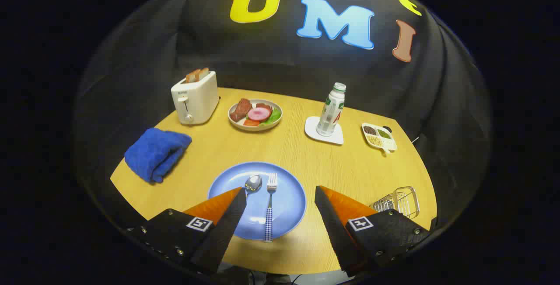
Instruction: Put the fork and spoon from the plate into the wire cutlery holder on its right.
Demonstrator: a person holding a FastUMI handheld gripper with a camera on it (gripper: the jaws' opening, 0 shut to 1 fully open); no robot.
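A hand-held gripper (280, 191) hovers over a round wooden table (350, 167), its two fingers spread wide apart and holding nothing. Between the fingers lies a blue plate (288, 197), and on it rest a fork (270, 204) and a spoon (253, 183) side by side, both pointing away from the gripper. The fork's checked handle runs back past the near rim of the plate; the spoon sits just left of it, its bowl showing beside the tip of the left finger while its handle is hidden behind that finger. To the right of the plate, partly behind the right finger, stands the wire cutlery holder (404, 199) near the table's edge, and nothing can be seen in the part of it that shows. A folded blue towel (155, 153) lies to the left of the plate. Across the far side of the table stand a white toaster (194, 99) with slices of bread in its slots, a plate of food (256, 114), a bottle (331, 110) upright on a white coaster (313, 131), and a small divided dish (379, 137) of seasonings.
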